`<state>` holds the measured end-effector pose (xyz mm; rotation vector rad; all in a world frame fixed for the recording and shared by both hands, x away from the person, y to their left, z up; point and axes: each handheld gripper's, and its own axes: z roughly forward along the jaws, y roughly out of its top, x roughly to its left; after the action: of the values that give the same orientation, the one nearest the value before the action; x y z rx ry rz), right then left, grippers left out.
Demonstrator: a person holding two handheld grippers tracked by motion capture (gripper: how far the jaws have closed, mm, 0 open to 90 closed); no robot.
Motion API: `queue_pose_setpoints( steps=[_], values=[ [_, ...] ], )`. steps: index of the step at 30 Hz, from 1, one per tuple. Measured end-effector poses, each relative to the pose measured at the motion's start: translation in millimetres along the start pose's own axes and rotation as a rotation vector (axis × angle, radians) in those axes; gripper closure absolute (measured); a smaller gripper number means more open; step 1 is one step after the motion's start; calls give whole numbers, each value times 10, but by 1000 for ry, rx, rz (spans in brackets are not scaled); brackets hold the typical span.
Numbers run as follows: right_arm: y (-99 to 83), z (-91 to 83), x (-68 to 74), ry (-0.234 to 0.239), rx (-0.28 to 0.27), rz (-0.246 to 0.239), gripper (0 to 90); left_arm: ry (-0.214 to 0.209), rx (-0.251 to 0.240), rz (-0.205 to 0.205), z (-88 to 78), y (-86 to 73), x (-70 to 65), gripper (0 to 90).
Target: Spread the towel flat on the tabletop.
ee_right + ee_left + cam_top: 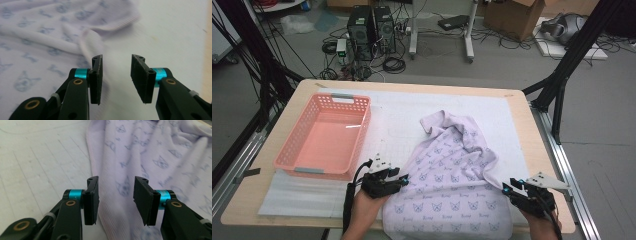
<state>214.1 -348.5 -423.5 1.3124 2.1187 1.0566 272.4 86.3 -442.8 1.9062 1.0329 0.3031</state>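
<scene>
High view alone shows the basket; both grippers gape empty over the cloth.

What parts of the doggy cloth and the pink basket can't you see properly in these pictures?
- Cloth: in the high view its near edge is cut off by the picture's bottom edge.
- Cloth print: blurred in the right gripper view, too small to read in the high view.
- Basket: its near wall hides the floor just behind it.
- Left gripper: its jaws are too small to judge in the high view.
</scene>
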Motion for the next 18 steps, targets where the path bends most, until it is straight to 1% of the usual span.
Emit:
queue_pose_setpoints(
  steps=[1,2,3,4,5,6,7,8,9,10,12,14,15,16,17,18],
  values=[
    [46,49,48,21,-1,-14,603,5,8,-2,34,21,13,567],
    [75,80,75,32,-1,-17,595,4,27,-3,92,51,31,573],
    [124,138,112,44,-2,-25,592,3,34,-3,119,58,34,578],
    [145,161,126,50,-2,-29,589,4,63,4,189,67,31,580],
    [202,234,168,65,-5,-36,581,9,74,14,215,66,22,591],
    [231,272,190,68,0,-39,569,24,70,37,219,66,7,602],
    [265,326,210,66,7,-47,555,33,70,50,222,62,-5,644],
    [295,378,230,69,20,-43,552,48,69,77,215,50,-12,691],
    [321,433,239,67,33,-53,552,31,66,83,202,38,-11,794],
    [341,486,253,59,48,-55,551,34,65,76,192,32,-13,850],
    [366,582,259,34,76,-67,552,52,69,74,147,13,-25,859],
    [366,641,253,8,102,-62,554,55,65,55,64,-37,-15,861],
    [362,661,242,1,111,-60,554,57,58,39,-2,-82,-2,861],
    [352,677,222,-4,117,-56,554,58,58,34,-52,-111,11,861],
    [344,681,208,-3,119,-53,554,55,52,30,-137,-160,30,861],
    [334,684,189,-5,119,-37,554,53,46,30,-187,-190,36,861]
  ],
)
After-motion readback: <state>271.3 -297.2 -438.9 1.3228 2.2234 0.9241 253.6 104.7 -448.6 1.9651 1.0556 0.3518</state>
